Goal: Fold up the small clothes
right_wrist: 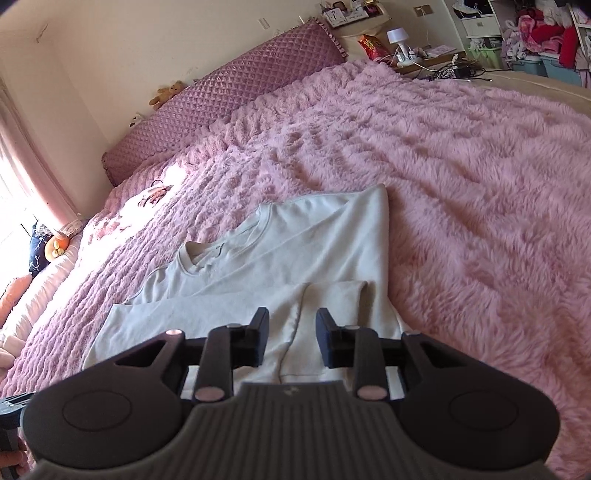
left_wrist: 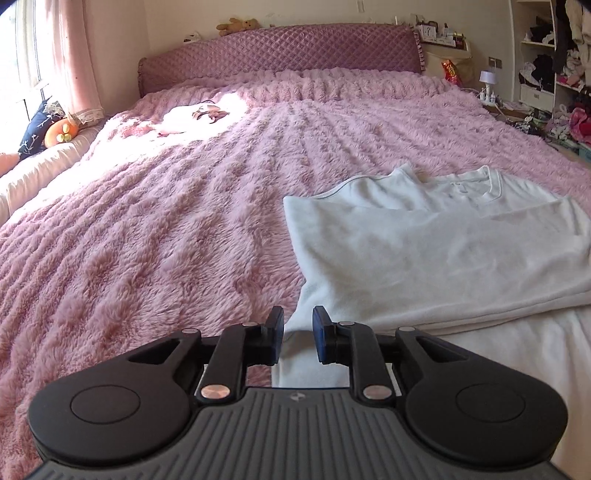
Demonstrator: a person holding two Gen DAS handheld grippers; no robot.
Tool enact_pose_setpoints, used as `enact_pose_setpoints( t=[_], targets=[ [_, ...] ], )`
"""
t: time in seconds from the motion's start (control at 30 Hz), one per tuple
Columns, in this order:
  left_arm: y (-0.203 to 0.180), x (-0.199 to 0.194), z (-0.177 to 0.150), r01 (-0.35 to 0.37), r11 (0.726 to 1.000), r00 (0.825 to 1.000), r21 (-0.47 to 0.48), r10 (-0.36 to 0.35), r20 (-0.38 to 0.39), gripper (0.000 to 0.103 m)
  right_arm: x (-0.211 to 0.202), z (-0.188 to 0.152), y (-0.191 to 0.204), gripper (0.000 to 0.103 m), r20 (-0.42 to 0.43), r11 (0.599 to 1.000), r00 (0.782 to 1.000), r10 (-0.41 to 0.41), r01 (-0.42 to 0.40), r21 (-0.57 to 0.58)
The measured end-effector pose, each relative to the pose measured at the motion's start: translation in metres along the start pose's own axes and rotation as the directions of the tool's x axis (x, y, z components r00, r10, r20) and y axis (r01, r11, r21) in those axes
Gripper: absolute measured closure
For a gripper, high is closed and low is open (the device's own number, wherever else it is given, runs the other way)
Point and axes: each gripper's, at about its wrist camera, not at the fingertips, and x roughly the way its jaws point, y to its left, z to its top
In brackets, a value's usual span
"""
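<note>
A white long-sleeved shirt (left_wrist: 424, 251) lies partly folded on the fluffy pink bedspread (left_wrist: 166, 221), collar towards the headboard and one layer folded across the body. My left gripper (left_wrist: 298, 325) hovers over the shirt's near left edge, open, with nothing between its pads. In the right wrist view the same shirt (right_wrist: 295, 236) shows a sleeve folded over its lower part. My right gripper (right_wrist: 292, 332) hangs above that folded sleeve, open, with a clear gap between the pads and the cloth lying flat below.
A quilted purple headboard (left_wrist: 280, 55) with a teddy bear (left_wrist: 236, 26) closes the far end. A small pale garment (left_wrist: 192, 118) lies in sunlight at the far left. Cushions (left_wrist: 48, 129) sit by the window; a nightstand lamp (right_wrist: 397, 38) and clothes shelves (left_wrist: 554, 74) stand on the right.
</note>
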Motion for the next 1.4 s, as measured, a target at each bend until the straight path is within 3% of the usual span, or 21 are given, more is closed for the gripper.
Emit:
enact_pose_setpoints(
  t=[0.1, 0.27, 0.3, 0.43, 0.6, 0.67, 0.87, 0.97, 1.07, 1.23, 1.4],
  targets=[
    [-0.004, 0.013, 0.009, 0.099, 0.993, 0.995, -0.068, -0.097, 0.029, 0.074, 0.020, 0.003, 0.008, 0.077, -0.013, 0.999, 1.000, -0.002, 0.001, -0.042],
    [-0.003, 0.051, 0.002, 0.061, 0.987, 0.995, -0.146, -0.073, -0.075, 0.074, 0.047, -0.004, 0.005, 0.077, -0.064, 0.994, 0.995, -0.077, 0.072, -0.084],
    [0.002, 0.058, -0.003, 0.065, 0.983, 0.992, -0.175, -0.082, -0.095, 0.069, 0.051, -0.006, 0.001, 0.079, -0.074, 0.991, 0.992, -0.103, 0.097, -0.091],
    [0.013, 0.071, -0.019, 0.086, 0.973, 0.990, -0.213, -0.108, -0.094, 0.067, 0.054, -0.013, -0.016, 0.084, -0.069, 0.992, 0.992, -0.105, 0.100, -0.074],
    [0.007, 0.060, -0.012, 0.062, 0.978, 0.992, -0.200, -0.081, -0.093, 0.066, 0.047, -0.013, -0.012, 0.081, -0.068, 0.989, 0.990, -0.126, 0.120, -0.085],
    [0.007, 0.046, -0.008, 0.088, 0.972, 0.993, -0.219, -0.103, -0.060, 0.066, 0.035, -0.010, -0.009, 0.072, -0.055, 0.992, 0.993, -0.105, 0.101, -0.070],
    [-0.011, -0.010, -0.003, 0.192, 0.964, 0.981, -0.186, -0.195, -0.001, 0.064, 0.002, -0.016, 0.010, 0.071, -0.061, 0.993, 0.998, -0.019, 0.012, -0.114],
    [-0.020, -0.026, -0.011, 0.214, 0.965, 0.976, -0.153, -0.218, -0.009, 0.057, 0.000, -0.028, 0.013, 0.071, -0.096, 0.988, 0.995, -0.039, 0.024, -0.154],
    [-0.026, -0.017, -0.020, 0.178, 0.977, 0.982, -0.118, -0.185, -0.044, 0.056, 0.008, -0.042, 0.006, 0.072, -0.136, 0.985, 0.987, -0.082, 0.060, -0.162],
    [-0.022, 0.013, -0.037, 0.131, 0.979, 0.980, -0.155, -0.152, -0.132, 0.056, 0.009, -0.054, -0.003, 0.072, -0.136, 0.984, 0.986, -0.094, 0.072, -0.160],
    [-0.021, 0.002, -0.042, 0.137, 0.975, 0.981, -0.175, -0.159, -0.116, 0.056, -0.018, -0.043, 0.001, 0.070, -0.145, 0.993, 0.986, -0.083, 0.069, -0.095]
  ],
)
